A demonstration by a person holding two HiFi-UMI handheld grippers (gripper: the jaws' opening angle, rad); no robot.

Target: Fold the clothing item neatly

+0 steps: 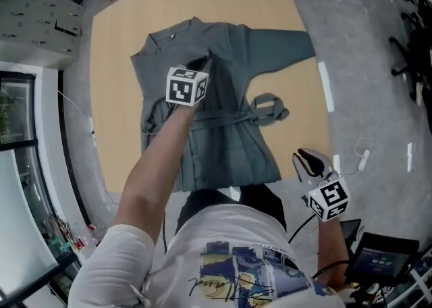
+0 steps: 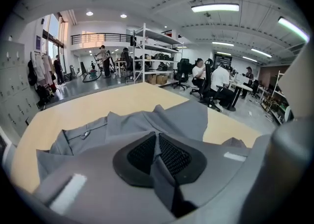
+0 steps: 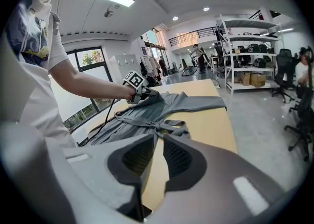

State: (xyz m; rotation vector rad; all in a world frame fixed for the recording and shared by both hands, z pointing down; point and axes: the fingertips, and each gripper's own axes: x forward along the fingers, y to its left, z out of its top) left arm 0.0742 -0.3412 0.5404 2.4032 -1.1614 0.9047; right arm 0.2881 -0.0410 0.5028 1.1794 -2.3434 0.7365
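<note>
pale wood counter (image 1: 115,50) fills the middle of an open workshop with a grey floor (image 1: 378,97). beyond the left gripper's (image 2: 157,138) fingers stand metal shelving (image 2: 157,51) and people at desks (image 2: 218,78). the grey garment (image 1: 229,124) lies spread on the counter, collar at the far end. one sleeve (image 1: 283,46) stretches out to the right of those fingers, and the tied belt (image 1: 266,107) lies between the two grippers. the left fingers pinch a raised fold of the garment near the collar. the right gripper (image 1: 305,159) hovers over the counter's near right edge, clear of the garment, its fingers a slit apart with nothing in it. the person's arm (image 1: 155,171) covers the garment's left side, so the other sleeve cannot be made out. a white cable (image 1: 361,155) lies on the floor to the right of the right fingers.
</note>
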